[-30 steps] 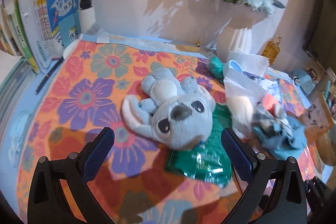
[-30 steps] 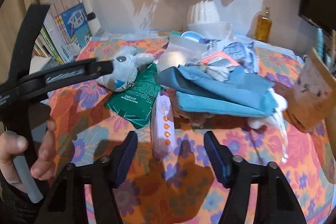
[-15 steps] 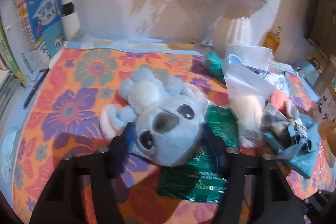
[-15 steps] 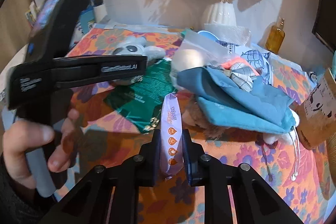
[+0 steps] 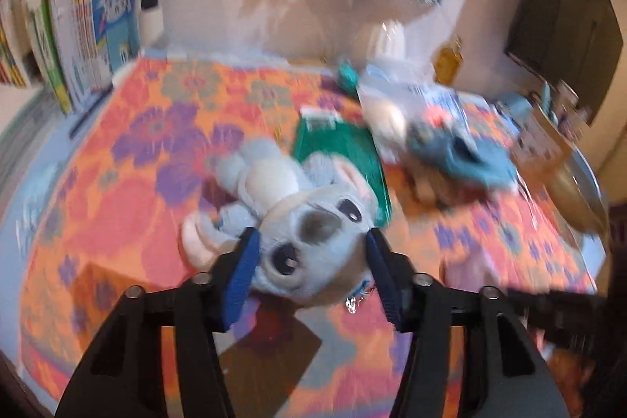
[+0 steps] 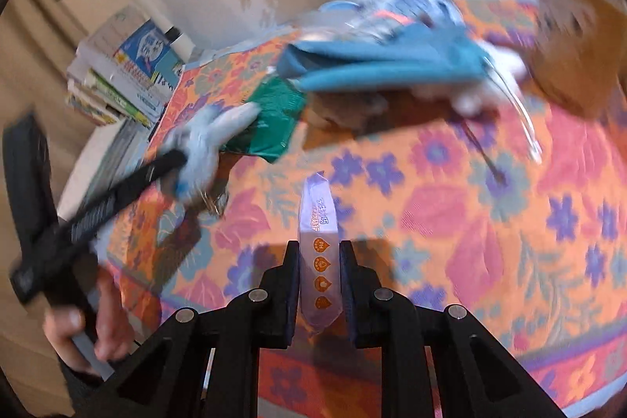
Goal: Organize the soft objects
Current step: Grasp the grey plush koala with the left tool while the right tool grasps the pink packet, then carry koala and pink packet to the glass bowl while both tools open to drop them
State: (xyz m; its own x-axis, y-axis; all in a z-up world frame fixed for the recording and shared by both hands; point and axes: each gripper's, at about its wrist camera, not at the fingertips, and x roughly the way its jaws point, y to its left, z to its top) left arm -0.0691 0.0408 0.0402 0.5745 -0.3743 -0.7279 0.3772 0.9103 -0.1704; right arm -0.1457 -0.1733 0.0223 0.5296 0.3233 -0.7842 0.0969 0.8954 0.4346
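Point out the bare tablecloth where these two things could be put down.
Bare tablecloth lies left of the plush toy, toward the books, and along the near edge. The far right is crowded: green packet, blue cloth.

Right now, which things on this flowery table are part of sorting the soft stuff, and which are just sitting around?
Part of the job:
- grey-blue plush koala, clamped in the left gripper
- lilac plastic wipes packet, clamped in the right gripper
- folded teal cloth

Lying about:
- green foil pouch
- white ribbed vase with flowers
- amber glass bottle
- stacked books
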